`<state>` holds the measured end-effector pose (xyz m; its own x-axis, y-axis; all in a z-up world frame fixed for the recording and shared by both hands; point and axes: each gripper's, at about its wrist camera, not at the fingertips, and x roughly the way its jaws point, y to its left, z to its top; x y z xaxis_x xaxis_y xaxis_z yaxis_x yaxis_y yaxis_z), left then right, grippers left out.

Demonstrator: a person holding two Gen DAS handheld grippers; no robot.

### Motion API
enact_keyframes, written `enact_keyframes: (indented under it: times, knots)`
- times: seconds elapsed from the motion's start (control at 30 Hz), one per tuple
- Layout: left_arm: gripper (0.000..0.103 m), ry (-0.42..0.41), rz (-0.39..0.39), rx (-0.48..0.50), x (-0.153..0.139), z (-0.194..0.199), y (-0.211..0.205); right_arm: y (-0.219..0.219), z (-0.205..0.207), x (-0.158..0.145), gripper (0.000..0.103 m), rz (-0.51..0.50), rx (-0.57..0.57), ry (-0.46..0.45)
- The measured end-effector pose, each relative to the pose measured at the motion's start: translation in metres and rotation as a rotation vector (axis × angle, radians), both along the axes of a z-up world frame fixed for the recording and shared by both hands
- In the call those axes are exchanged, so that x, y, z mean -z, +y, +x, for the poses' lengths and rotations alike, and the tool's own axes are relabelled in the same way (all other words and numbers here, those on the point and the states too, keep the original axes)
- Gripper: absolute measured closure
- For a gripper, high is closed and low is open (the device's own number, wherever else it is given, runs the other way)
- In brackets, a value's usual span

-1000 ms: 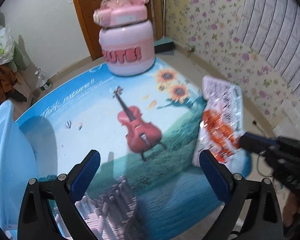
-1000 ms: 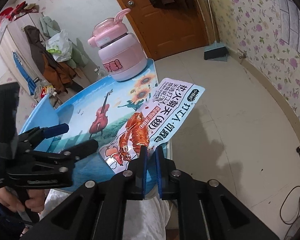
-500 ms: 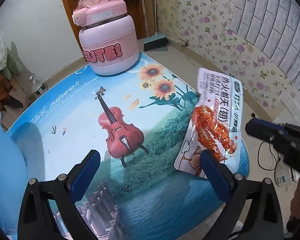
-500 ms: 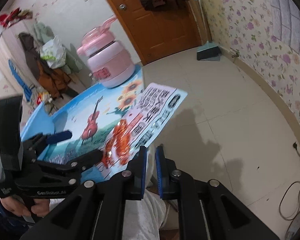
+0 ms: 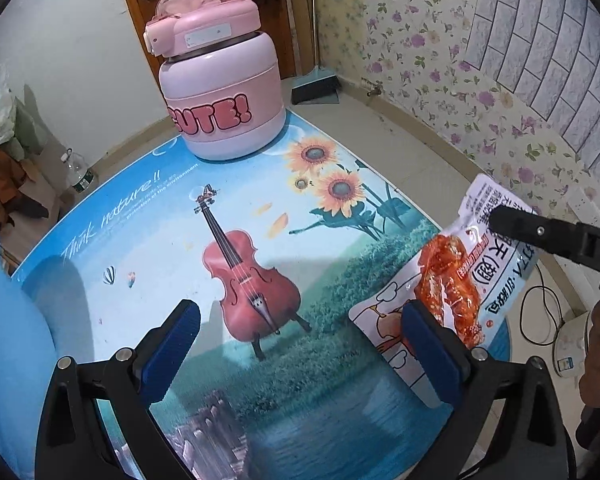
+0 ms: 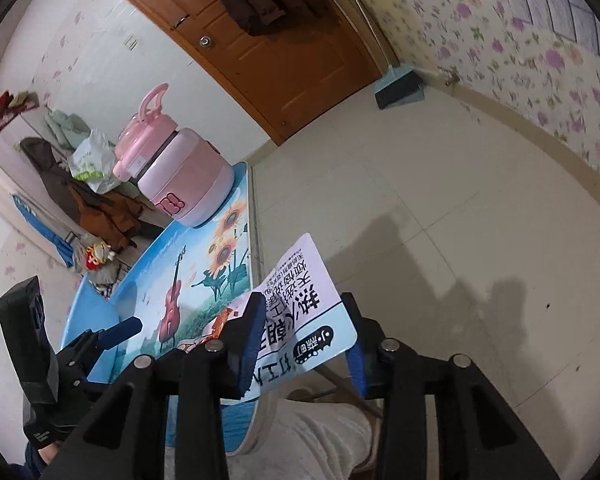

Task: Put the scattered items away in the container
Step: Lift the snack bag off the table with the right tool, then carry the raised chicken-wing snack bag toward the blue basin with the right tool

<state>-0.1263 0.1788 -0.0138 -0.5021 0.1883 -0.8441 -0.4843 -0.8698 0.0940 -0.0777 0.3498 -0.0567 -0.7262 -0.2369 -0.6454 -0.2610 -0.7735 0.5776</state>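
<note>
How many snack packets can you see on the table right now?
1. The crayfish snack packet lies at the table's edge, overhanging it, between the open right gripper's jaws. More could be hidden inside the blue container, mostly out of view.

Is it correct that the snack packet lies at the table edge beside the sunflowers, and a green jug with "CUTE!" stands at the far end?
Not quite: the jug is pink, not green, as the left wrist view shows. The snack packet does lie at the table edge beside the sunflowers.
</note>
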Motion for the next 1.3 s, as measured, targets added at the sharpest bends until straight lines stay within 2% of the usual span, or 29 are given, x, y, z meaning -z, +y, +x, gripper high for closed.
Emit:
enact_keyframes:
  times: [0.13, 0.23, 0.33, 0.63, 0.77, 1.1, 1.3]
  knots:
    - [0.000, 0.003, -0.002, -0.001, 0.000, -0.003, 0.001, 0.003, -0.001, 0.004, 0.066, -0.023, -0.002, 0.013]
    - [0.001, 0.005, -0.003, -0.006, -0.001, -0.004, 0.001, 0.004, 0.003, 0.003, 0.087, -0.009, -0.003, 0.032]
    - [0.003, 0.009, -0.002, -0.002, -0.004, -0.001, 0.002, 0.006, 0.007, 0.003, 0.090, -0.036, -0.008, 0.038]
    - [0.003, 0.045, -0.012, 0.109, -0.011, 0.038, 0.016, 0.004, 0.014, 0.001, 0.091, -0.030, -0.010, 0.044]
    - [0.002, 0.068, -0.048, 0.162, -0.009, 0.053, 0.024, 0.004, 0.015, -0.002, 0.091, -0.037, -0.008, 0.044]
    - [0.002, 0.049, -0.067, 0.151, 0.002, 0.047, 0.029, 0.003, 0.016, -0.008, 0.091, -0.035, -0.005, 0.035]
    - [0.003, 0.071, -0.073, 0.164, 0.002, 0.041, 0.033, 0.002, 0.013, -0.008, 0.092, -0.059, -0.011, 0.040]
